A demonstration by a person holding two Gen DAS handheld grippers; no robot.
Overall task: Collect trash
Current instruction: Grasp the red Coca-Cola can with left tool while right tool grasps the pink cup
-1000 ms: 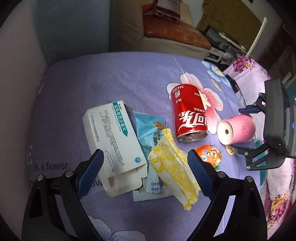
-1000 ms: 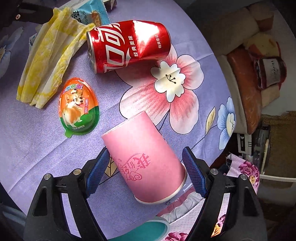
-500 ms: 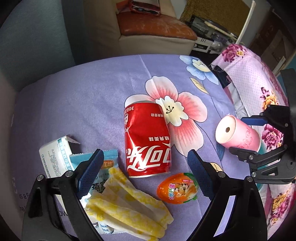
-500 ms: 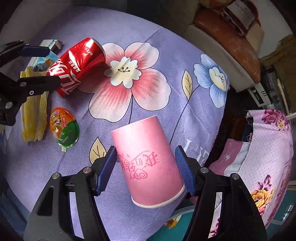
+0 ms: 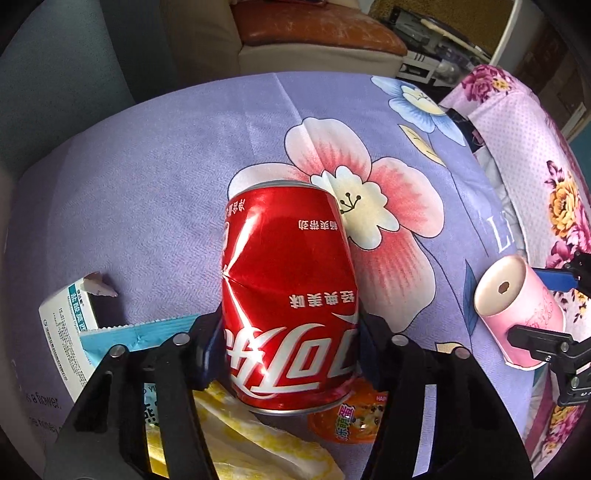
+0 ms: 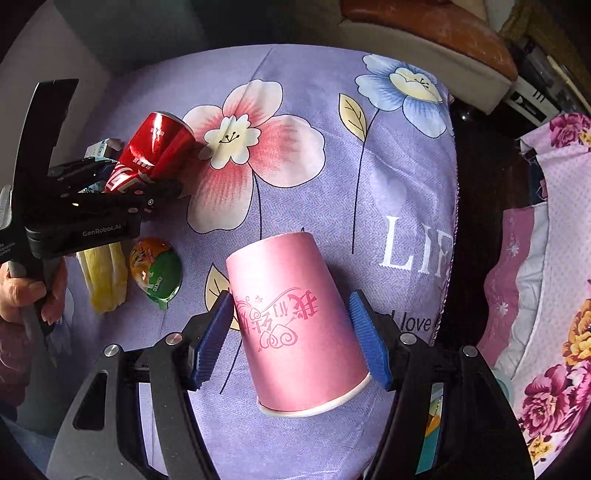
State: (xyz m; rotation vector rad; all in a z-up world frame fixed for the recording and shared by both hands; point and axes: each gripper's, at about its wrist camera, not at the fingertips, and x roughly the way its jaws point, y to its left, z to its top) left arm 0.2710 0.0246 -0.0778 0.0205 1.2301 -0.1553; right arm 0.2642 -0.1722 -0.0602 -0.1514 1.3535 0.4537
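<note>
My left gripper [image 5: 290, 349] is shut on a dented red cola can [image 5: 288, 295], holding it by its lower half above the purple flowered cloth; the can also shows in the right wrist view [image 6: 155, 155]. My right gripper [image 6: 291, 339] is shut on an upturned pink paper cup [image 6: 295, 325], which also shows in the left wrist view [image 5: 517, 310]. An orange jelly cup [image 6: 157, 267], a yellow wrapper [image 6: 105, 275], a blue snack packet [image 5: 136, 334] and a white medicine box [image 5: 66, 328] lie on the cloth.
The table's cloth [image 6: 369, 155] drops off at its right edge. A pink floral fabric [image 6: 554, 295] lies to the right of it. A sofa with a brown cushion [image 5: 317, 33] stands behind the table. A teal object [image 6: 430, 435] peeks out below the cup.
My left gripper moved in over the can and closed on it. My right gripper tightened on the pink cup and swung with it toward the table's right edge.
</note>
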